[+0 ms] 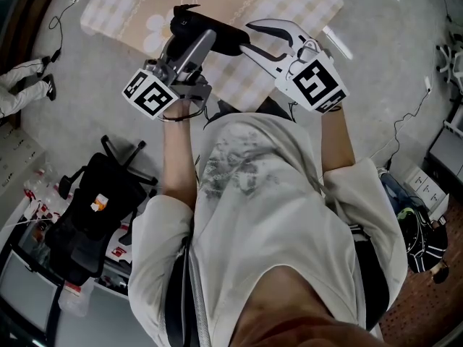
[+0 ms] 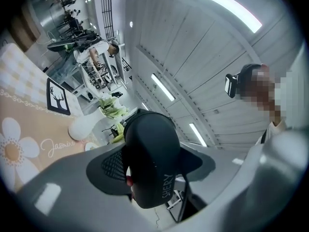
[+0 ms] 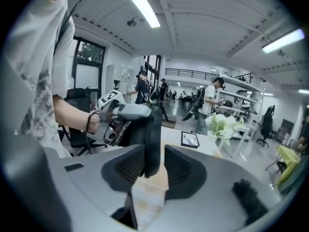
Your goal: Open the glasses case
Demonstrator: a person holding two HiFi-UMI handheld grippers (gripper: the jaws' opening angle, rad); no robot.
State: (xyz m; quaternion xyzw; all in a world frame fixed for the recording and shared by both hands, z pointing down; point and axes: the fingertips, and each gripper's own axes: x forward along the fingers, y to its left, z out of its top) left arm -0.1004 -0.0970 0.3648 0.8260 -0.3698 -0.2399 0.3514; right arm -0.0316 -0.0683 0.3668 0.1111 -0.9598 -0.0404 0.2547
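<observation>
Clamps case in left gripper, upper centre in head view, as an anchor, and straddles its edge with parted jaws of right gripper, likely to pry it open.

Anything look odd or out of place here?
Nothing spilled or damaged. The black glasses case is simply held in the air above the table, gripped by the left tool, its edge between the jaws of the right tool.
</observation>
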